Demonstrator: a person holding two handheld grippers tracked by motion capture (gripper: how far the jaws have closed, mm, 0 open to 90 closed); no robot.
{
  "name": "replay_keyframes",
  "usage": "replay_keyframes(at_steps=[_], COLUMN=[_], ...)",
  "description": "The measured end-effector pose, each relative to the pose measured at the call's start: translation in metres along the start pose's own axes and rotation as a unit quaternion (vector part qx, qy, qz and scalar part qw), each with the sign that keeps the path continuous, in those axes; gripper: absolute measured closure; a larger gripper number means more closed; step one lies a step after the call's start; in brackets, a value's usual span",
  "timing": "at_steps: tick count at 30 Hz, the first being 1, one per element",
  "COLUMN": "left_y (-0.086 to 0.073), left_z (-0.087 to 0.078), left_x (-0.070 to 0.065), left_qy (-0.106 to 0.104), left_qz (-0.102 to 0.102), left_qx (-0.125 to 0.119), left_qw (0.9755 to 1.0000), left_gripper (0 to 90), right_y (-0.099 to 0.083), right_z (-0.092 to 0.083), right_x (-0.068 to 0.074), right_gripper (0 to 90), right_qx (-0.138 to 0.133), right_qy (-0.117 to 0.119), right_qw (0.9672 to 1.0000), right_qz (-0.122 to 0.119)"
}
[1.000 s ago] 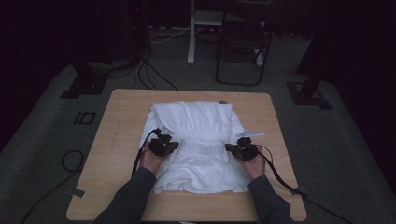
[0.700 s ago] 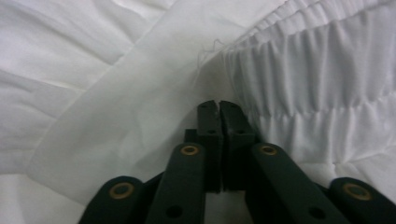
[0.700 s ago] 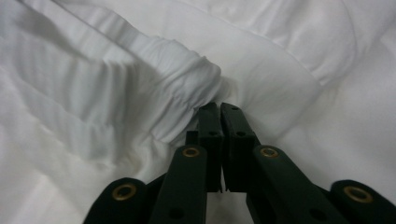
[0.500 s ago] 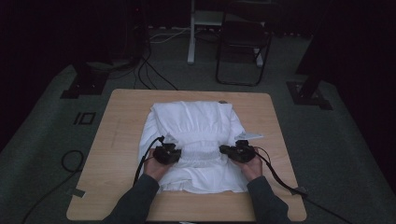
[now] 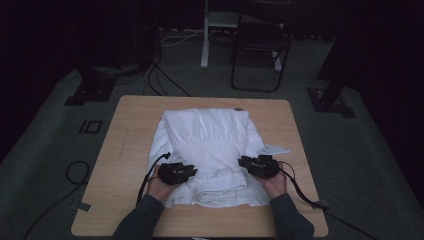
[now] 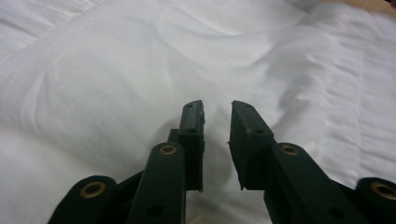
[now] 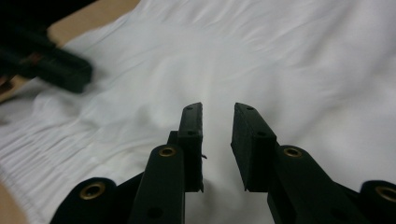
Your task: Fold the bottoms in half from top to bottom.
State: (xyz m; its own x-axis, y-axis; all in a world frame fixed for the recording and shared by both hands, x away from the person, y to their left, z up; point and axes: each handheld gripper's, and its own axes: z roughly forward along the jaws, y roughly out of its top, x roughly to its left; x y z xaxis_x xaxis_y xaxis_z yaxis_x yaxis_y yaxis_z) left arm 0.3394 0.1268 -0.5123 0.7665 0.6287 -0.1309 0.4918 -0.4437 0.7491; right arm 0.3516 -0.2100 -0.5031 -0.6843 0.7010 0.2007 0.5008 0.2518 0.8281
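Observation:
A white garment (image 5: 207,142) lies folded on the wooden table (image 5: 125,150), its gathered waistband (image 5: 220,185) toward the near edge. My left gripper (image 5: 192,172) rests low over the garment's near left part, tips pointing inward. In the left gripper view the left gripper (image 6: 217,109) has a narrow gap with only cloth (image 6: 116,84) beyond it. My right gripper (image 5: 243,161) sits at the near right part, pointing inward. In its own view the right gripper (image 7: 218,112) is likewise slightly open over the garment (image 7: 289,60). Both pairs of jaws have just been opening, with nothing between them.
Bare wood borders the garment on all sides. Cables trail from both grippers across the table, one to the right edge (image 5: 305,192). A chair (image 5: 260,55) and stand legs (image 5: 92,87) are on the dark floor beyond the table.
Both grippers went from shut to slightly open, letting go of the cloth. The left hand drew back toward the near edge; the right shifted a little.

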Motion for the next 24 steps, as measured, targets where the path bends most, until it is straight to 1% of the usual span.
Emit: replay_keyframes(at_steps=[1, 2, 3, 4, 5, 7, 8, 9, 10, 11, 12, 13, 14, 15, 16, 17, 19, 21, 22, 23, 24], left_y=[0.000, -0.002, -0.004, -0.007, -0.008, -0.010, -0.009, -0.007, -0.003, 0.000, 0.006, 0.010, 0.018, 0.022, 0.030, 0.034, 0.043, 0.049, 0.050, 0.049, 0.047], left_z=[0.002, 0.007, 0.010, 0.013, 0.014, 0.013, 0.010, 0.009, 0.006, 0.004, 0.002, 0.001, 0.000, 0.000, 0.001, 0.002, 0.007, 0.015, 0.020, 0.025, 0.032], left_x=[-0.001, -0.002, -0.003, -0.003, -0.002, 0.000, 0.001, 0.001, 0.002, 0.003, 0.005, 0.008, 0.013, 0.017, 0.023, 0.028, 0.039, 0.049, 0.054, 0.058, 0.064], left_qy=[0.001, 0.003, 0.007, 0.011, 0.011, 0.004, 0.003, 0.005, 0.011, 0.016, 0.025, 0.032, 0.043, 0.049, 0.061, 0.067, 0.073, 0.089, 0.094, 0.097, 0.103], left_qz=[0.003, 0.007, 0.010, 0.008, 0.006, -0.004, -0.006, -0.002, 0.001, 0.001, 0.004, 0.004, 0.003, 0.002, -0.003, -0.007, -0.022, -0.026, -0.027, -0.031, -0.034], left_qx=[0.006, 0.021, 0.034, 0.044, 0.047, 0.044, 0.037, 0.034, 0.025, 0.019, 0.012, 0.005, -0.007, -0.012, -0.021, -0.026, -0.034, -0.030, -0.025, -0.020, -0.007], left_qw=[1.0000, 0.9998, 0.9993, 0.9989, 0.9988, 0.9990, 0.9993, 0.9994, 0.9996, 0.9997, 0.9996, 0.9995, 0.9991, 0.9987, 0.9979, 0.9974, 0.9965, 0.9952, 0.9949, 0.9946, 0.9941], left_gripper=[73.3, 72.9, 72.7, 72.5, 72.2, 71.4, 69.5, 67.2, 65.5, 63.4, 62.0, 60.7, 60.0, 59.6, 58.7, 58.5, 58.6, 58.6, 58.5, 58.6, 58.6], right_y=[-0.002, -0.004, -0.009, -0.014, -0.020, -0.031, -0.033, -0.033, -0.031, -0.027, -0.024, -0.016, -0.011, -0.001, 0.005, 0.015, 0.028, 0.040, 0.044, 0.047, 0.048], right_z=[0.004, 0.008, 0.014, 0.019, 0.024, 0.031, 0.031, 0.030, 0.030, 0.028, 0.026, 0.024, 0.023, 0.023, 0.023, 0.026, 0.034, 0.049, 0.056, 0.063, 0.069], right_x=[0.005, 0.010, 0.017, 0.023, 0.027, 0.032, 0.033, 0.033, 0.032, 0.032, 0.031, 0.028, 0.026, 0.022, 0.019, 0.012, 0.002, -0.010, -0.015, -0.020, -0.024], right_gripper=[73.3, 74.0, 75.5, 78.1, 81.6, 83.4, 83.5, 83.4, 82.8, 79.4, 76.0, 70.5, 67.7, 65.2, 63.9, 61.9, 60.8, 59.8, 59.3, 59.2, 58.9], right_qx=[0.010, 0.021, 0.042, 0.061, 0.079, 0.108, 0.110, 0.111, 0.113, 0.109, 0.104, 0.089, 0.078, 0.060, 0.049, 0.038, 0.027, 0.023, 0.023, 0.029, 0.034], right_qy=[0.010, 0.018, 0.025, 0.028, 0.032, 0.029, 0.029, 0.035, 0.038, 0.037, 0.033, 0.020, 0.011, -0.008, -0.018, -0.030, -0.049, -0.069, -0.078, -0.085, -0.092], right_qw=[0.9999, 0.9996, 0.9986, 0.9972, 0.9956, 0.9931, 0.9928, 0.9927, 0.9923, 0.9925, 0.9931, 0.9949, 0.9961, 0.9973, 0.9976, 0.9979, 0.9976, 0.9965, 0.9958, 0.9952, 0.9944], right_qz=[-0.006, -0.011, -0.023, -0.033, -0.037, -0.036, -0.036, -0.032, -0.033, -0.039, -0.043, -0.043, -0.042, -0.042, -0.044, -0.043, -0.040, -0.040, -0.041, -0.040, -0.039])
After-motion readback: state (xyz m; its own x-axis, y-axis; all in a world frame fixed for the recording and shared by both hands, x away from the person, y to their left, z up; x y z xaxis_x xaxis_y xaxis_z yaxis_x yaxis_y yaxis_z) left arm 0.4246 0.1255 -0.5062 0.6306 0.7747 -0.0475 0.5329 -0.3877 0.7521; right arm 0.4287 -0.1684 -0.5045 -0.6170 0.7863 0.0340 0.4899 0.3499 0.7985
